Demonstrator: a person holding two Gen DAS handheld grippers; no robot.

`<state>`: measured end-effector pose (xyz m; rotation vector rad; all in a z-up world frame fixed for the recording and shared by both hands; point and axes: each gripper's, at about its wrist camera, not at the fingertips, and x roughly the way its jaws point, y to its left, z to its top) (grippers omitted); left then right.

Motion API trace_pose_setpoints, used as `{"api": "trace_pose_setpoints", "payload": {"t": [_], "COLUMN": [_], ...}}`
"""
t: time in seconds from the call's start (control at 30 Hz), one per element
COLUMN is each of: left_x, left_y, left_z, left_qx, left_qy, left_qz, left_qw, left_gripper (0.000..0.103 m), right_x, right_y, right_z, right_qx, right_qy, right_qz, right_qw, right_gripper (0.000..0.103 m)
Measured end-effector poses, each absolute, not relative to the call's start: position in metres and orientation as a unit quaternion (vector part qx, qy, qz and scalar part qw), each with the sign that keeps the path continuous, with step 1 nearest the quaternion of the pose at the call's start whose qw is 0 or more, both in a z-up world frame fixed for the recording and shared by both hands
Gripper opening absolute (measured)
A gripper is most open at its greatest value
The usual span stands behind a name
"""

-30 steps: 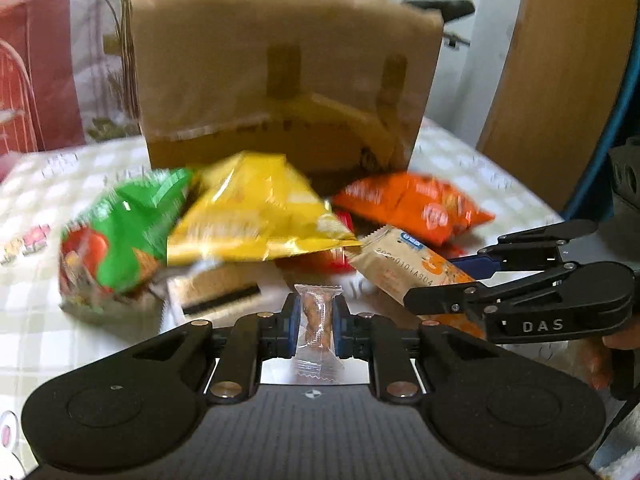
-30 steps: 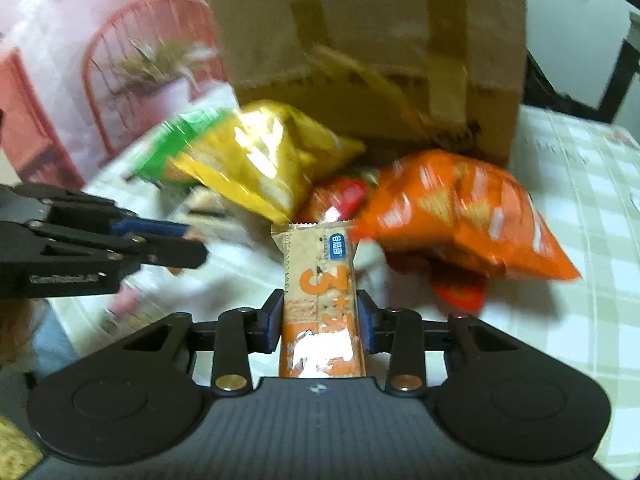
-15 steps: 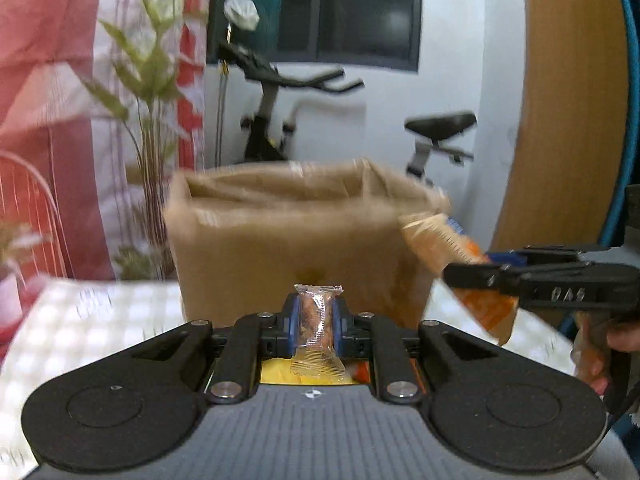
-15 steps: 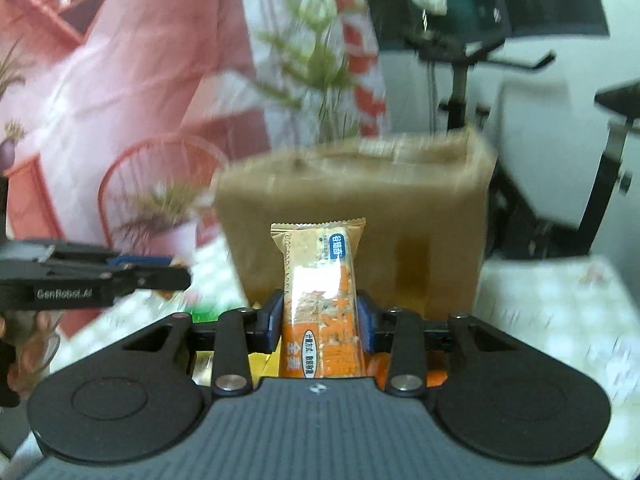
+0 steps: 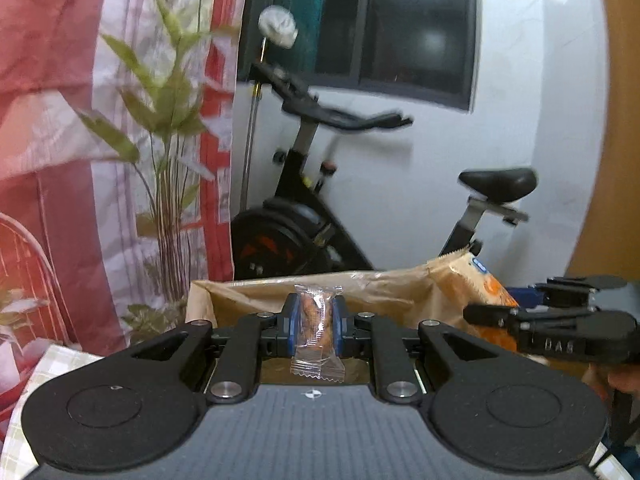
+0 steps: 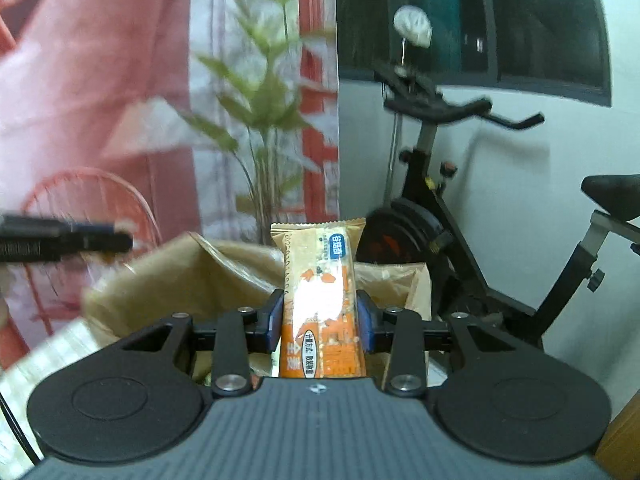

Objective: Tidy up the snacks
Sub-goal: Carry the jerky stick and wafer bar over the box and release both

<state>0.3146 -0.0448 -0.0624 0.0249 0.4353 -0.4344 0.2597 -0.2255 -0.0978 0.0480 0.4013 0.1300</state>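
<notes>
Pinched between the left gripper's [image 5: 316, 325] jaws stands a small clear-wrapped snack [image 5: 316, 334]; the right gripper [image 6: 320, 322] clamps an upright orange snack bar [image 6: 320, 300]. Both hover at the near rim of the open brown paper bag [image 6: 168, 280], an exercise bike [image 5: 320, 208] far behind.

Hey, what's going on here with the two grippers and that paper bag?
A person is sorting snacks with a gripper in each hand. The left gripper is shut on a small clear-wrapped snack, and the right gripper is shut on an orange snack bar. Both are held above the open brown paper bag, nothing released yet.
</notes>
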Motion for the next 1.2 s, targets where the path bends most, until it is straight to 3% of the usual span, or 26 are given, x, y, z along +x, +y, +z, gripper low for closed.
{"api": "trace_pose_setpoints", "payload": {"t": [0.2, 0.23, 0.3, 0.37, 0.77, 1.2], "left_x": [0.345, 0.346, 0.344, 0.336, 0.267, 0.207], "left_y": [-0.048, -0.047, -0.045, -0.041, -0.014, 0.027], "left_z": [-0.084, -0.086, -0.087, -0.084, -0.056, -0.071], "left_qx": [0.025, 0.027, 0.031, 0.034, 0.026, 0.011], "left_qy": [0.259, 0.263, 0.263, 0.254, 0.227, 0.223], "left_qz": [-0.184, -0.183, -0.182, -0.183, -0.184, -0.164], "left_qw": [0.948, 0.947, 0.947, 0.949, 0.956, 0.961], "left_gripper": [0.022, 0.027, 0.052, 0.058, 0.076, 0.080], "right_x": [0.280, 0.280, 0.274, 0.264, 0.198, 0.146], "right_y": [-0.224, -0.225, -0.227, -0.228, -0.213, -0.208], "right_z": [-0.122, -0.122, -0.118, -0.112, -0.091, -0.106], "right_qx": [0.026, 0.032, 0.041, 0.040, 0.035, 0.061], "right_qy": [0.241, 0.244, 0.239, 0.232, 0.200, 0.191], "right_qz": [0.052, 0.048, 0.047, 0.052, 0.068, 0.081], "right_qw": [0.969, 0.968, 0.969, 0.971, 0.977, 0.976], "right_gripper": [0.039, 0.040, 0.043, 0.055, 0.066, 0.067]}}
